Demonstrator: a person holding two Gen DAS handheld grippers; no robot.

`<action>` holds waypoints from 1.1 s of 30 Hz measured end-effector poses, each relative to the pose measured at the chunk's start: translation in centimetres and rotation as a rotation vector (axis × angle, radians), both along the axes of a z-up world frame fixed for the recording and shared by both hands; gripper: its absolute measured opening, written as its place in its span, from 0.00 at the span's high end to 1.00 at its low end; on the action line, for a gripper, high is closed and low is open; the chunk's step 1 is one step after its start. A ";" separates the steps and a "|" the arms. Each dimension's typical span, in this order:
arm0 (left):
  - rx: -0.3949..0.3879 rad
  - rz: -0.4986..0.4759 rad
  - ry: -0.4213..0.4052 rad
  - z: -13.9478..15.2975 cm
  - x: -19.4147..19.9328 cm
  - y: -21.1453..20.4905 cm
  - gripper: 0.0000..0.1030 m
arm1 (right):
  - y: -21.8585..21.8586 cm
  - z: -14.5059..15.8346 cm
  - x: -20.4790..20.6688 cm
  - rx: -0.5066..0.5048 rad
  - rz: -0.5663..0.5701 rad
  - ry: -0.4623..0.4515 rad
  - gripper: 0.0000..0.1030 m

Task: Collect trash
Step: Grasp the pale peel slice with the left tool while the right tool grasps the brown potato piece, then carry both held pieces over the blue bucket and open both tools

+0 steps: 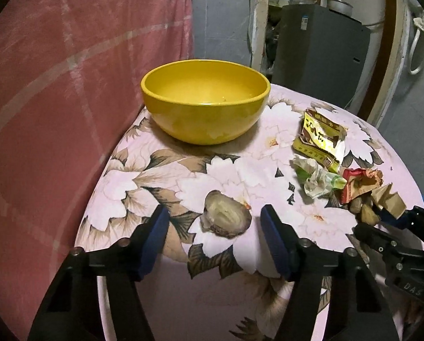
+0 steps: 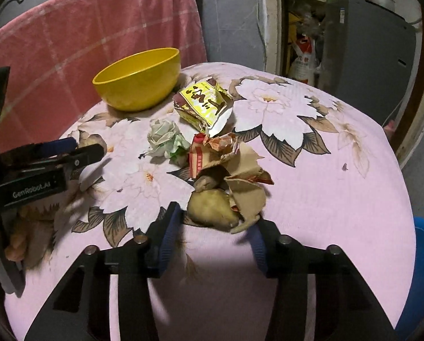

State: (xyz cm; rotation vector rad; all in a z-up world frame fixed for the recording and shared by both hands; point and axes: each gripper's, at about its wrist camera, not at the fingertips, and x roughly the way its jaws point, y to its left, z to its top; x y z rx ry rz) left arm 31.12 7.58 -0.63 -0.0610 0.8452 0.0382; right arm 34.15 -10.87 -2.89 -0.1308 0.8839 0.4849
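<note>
Both grippers are down at the near edge of the flowered tablecloth (image 1: 160,170), and neither has anything yet. The left gripper (image 1: 213,221) straddles a lone brown peel (image 1: 226,218) with a clear gap on both sides, so it's released. The right gripper (image 2: 216,221) brackets another peel (image 2: 212,207) at the near end of the trash pile, pads just beside it but not visibly pressing, so I'd call that one unclenched too. The rest of the trash sits behind: torn brown wrapper (image 2: 240,176), crumpled white paper (image 2: 165,137), yellow packet (image 2: 203,103), with the yellow bowl (image 1: 204,99) well back and empty. My worry: those peels are flat and limp, so the pads could pinch tablecloth instead and drag everything, or the right one snags a wrapper scrap that drops off midway. Also the two grippers are pretty close together, so a bump seems possible.
</note>
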 end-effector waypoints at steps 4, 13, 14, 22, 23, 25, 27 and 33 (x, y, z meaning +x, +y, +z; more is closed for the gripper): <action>0.014 -0.018 0.012 -0.3 0.4 -0.4 0.63 | -0.1 -0.1 0.1 0.010 0.006 0.005 0.68; 0.023 -0.039 -0.003 0.0 -0.5 -1.3 0.75 | -0.4 0.1 -0.4 0.058 0.025 0.011 0.70; 0.019 -0.042 -0.003 0.1 -0.6 -1.4 0.75 | -0.4 0.1 -0.5 0.066 0.030 0.013 0.70; -0.016 -0.070 -0.041 1.3 -2.7 -2.1 0.75 | -1.5 1.0 -2.6 0.135 0.039 -0.025 0.70; -0.023 -0.077 -0.054 1.6 -3.0 -2.2 0.75 | -1.6 1.2 -2.7 0.140 0.036 -0.038 0.70; -0.036 -0.089 -0.081 2.2 -3.3 -2.4 0.75 | -2.0 1.9 -3.5 0.155 0.032 -0.079 0.70; -0.044 -0.104 -0.120 3.0 -3.9 -2.9 0.75 | -2.5 2.6 -4.2 0.173 0.027 -0.128 0.70; -0.057 -0.160 -0.262 5.8 -5.5 -5.4 0.75 | -4.4 5.4 -6.7 0.198 0.000 -0.336 0.70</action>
